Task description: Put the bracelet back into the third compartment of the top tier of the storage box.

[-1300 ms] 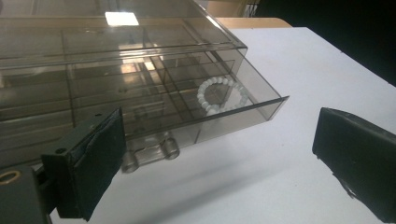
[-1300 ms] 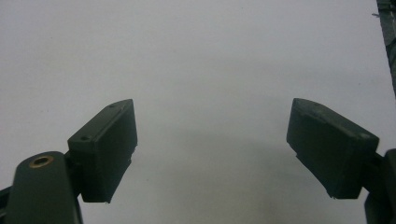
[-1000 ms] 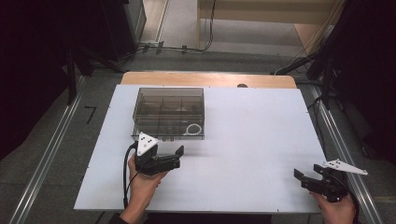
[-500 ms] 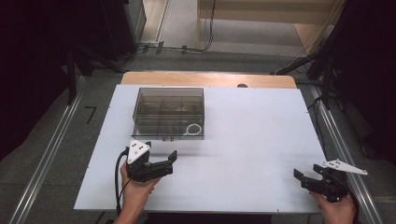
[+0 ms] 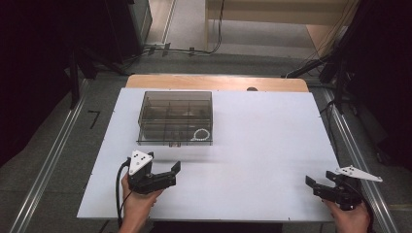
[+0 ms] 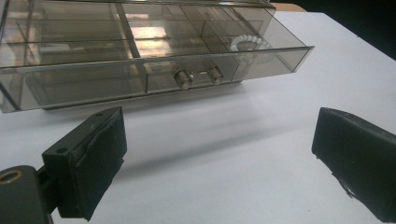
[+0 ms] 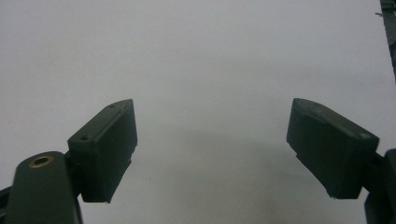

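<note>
Just beyond the gaping left hand-held gripper (image 6: 219, 154) sits the clear compartment box (image 6: 140, 51).

High view looks down on the table (image 5: 252, 145); gripper views skim it closely.

Left tool (image 5: 171, 174) held low with jaws wide apart, right tool (image 5: 316, 185) likewise spread, both empty

On my white table (image 5: 272, 145) I count one clear compartment box (image 5: 175, 116) with two knobs (image 6: 184, 80), one white bead bracelet (image 5: 200, 134), and my two grippers (image 5: 167, 175).
</note>
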A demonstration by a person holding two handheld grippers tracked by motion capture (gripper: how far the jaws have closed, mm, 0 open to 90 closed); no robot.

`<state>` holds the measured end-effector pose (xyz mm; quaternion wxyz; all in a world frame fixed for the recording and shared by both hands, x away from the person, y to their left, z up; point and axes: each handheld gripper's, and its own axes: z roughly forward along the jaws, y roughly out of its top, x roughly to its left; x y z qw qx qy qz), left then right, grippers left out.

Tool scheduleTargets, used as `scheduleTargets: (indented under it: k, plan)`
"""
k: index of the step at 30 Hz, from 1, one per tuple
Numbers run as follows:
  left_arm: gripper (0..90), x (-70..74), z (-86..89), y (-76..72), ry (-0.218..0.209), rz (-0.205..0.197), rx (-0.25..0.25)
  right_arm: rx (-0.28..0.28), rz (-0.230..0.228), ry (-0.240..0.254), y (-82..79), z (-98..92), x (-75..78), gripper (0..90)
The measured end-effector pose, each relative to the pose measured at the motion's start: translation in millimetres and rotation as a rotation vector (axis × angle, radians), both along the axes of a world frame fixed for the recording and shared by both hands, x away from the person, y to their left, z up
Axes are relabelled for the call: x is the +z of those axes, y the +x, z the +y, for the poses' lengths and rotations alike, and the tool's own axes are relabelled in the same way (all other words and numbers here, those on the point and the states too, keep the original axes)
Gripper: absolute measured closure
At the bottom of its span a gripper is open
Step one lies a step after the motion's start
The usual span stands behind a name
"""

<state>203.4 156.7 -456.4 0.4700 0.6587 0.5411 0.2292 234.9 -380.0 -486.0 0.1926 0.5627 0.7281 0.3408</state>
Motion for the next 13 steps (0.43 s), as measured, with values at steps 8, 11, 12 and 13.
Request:
scheduleTargets:
  k: [8,11,12,13]
  plan:
    - [3.6,-2.3,10.3,-10.0,-0.003,0.011,0.009,0.000,0.002,-0.001,-0.1,0.2,-0.1,14.7]
    - [3.6,-3.7,17.7,-16.0,-0.010,0.022,0.022,0.000,0.002,-0.002,-0.2,0.1,-0.2,14.7]
    - [3.6,-4.4,20.6,-18.0,-0.017,0.028,0.024,0.000,0.002,-0.003,-0.2,0.1,-0.3,14.7]
    - [3.6,-5.3,23.7,-19.8,-0.025,0.033,0.027,0.000,0.002,-0.003,-0.4,0.2,-0.2,14.7]
